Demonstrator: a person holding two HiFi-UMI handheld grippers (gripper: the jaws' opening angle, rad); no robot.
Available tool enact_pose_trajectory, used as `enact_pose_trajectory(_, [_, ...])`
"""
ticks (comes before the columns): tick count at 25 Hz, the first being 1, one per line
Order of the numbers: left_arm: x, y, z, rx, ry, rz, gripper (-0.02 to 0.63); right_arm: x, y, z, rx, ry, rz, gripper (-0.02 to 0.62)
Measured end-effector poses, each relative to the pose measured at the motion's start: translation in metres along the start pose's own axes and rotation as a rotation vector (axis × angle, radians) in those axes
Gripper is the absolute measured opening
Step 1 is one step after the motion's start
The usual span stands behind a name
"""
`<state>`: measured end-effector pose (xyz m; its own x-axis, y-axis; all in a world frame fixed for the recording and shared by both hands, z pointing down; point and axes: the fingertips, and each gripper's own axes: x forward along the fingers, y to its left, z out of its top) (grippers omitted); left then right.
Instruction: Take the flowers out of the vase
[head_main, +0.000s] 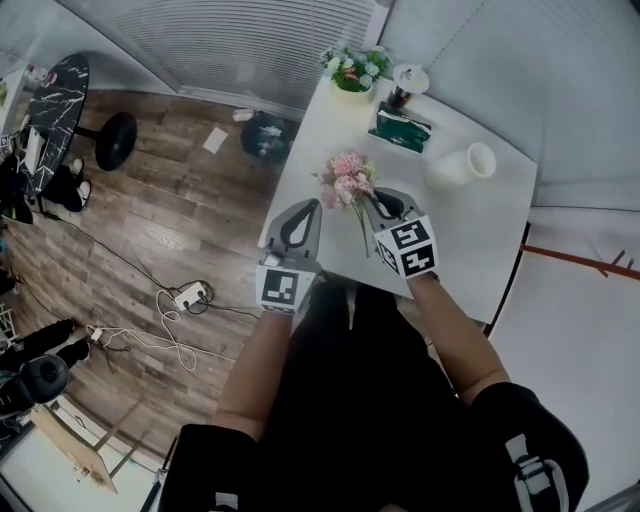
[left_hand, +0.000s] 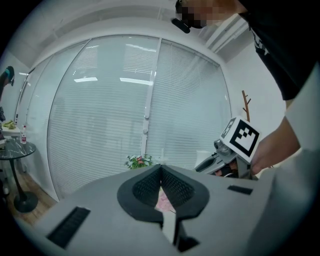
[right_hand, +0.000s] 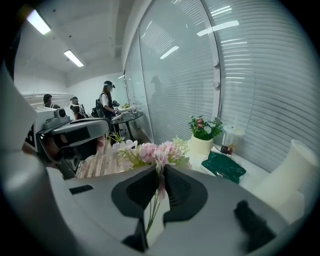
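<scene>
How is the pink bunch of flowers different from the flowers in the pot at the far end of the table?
The pink bunch is clamped by its stems in the right gripper; the potted flowers stand in a pale pot at the table's far end. The pink bunch shows bare thin stems; the potted flowers hide theirs in the pot. Both have small blooms and green leaves.

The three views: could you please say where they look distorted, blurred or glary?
Head view: evenly lit, blinds bowed by the lens. Left gripper view: dark rounded corners, window frame curved. Right gripper view: ceiling lights mirrored in the glass, flowers sharp.
</scene>
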<state>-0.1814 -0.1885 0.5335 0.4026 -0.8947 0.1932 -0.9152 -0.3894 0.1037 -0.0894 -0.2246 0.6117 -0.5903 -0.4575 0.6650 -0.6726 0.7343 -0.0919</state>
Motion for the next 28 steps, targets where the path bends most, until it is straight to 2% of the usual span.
enact_pose_trajectory(15, [0.019, 0.016, -0.06, -0.046, 0.107, 0.006, 0.012, 0.07, -0.004, -0.061, 0.033, 0.149, 0.008, 0.041])
enact_pose_trajectory(17, [0.021, 0.017, -0.063, -0.05, 0.114, 0.006, 0.012, 0.076, -0.004, -0.063, 0.033, 0.16, 0.008, 0.064])
enact_pose_trajectory(21, [0.019, 0.02, -0.063, -0.054, 0.118, 0.008, 0.012, 0.079, -0.001, -0.06, 0.038, 0.163, 0.017, 0.147])
enact_pose_trajectory(28, [0.02, 0.02, -0.057, -0.047, 0.11, 0.018, 0.012, 0.065, -0.004, -0.043, 0.055, 0.107, 0.02, 0.207])
